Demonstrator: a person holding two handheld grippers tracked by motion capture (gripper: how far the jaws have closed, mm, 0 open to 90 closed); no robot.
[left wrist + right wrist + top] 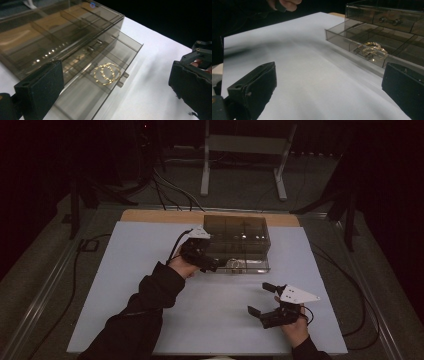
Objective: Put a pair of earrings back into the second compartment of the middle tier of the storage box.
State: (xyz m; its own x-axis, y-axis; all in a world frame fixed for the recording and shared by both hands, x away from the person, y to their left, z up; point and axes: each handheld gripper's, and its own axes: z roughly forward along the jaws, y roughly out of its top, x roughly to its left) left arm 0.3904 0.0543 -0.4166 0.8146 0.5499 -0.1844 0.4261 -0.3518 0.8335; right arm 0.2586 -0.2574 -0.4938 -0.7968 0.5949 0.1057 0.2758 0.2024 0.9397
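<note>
Closest in, the right gripper (260,300) hovers near the front edge of the white table (125,285), its jaws spread wide with nothing between them. The left gripper (212,265) sits at the pulled-out drawer (125,58) of the smoky acrylic box (237,232) by the far edge, jaws parted, gripping nothing. Gold bracelets (107,73) lie coiled in the drawer's front compartment. Beyond, grey floor, cables and a metal stand (245,145) fade into darkness.

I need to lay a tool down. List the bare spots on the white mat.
Free: the wide stretch between the open drawer and the right gripper, and the mat's left side beyond the sleeve. Crowded: by the smoked box, where the left gripper hovers at the drawer holding gold rings.
</note>
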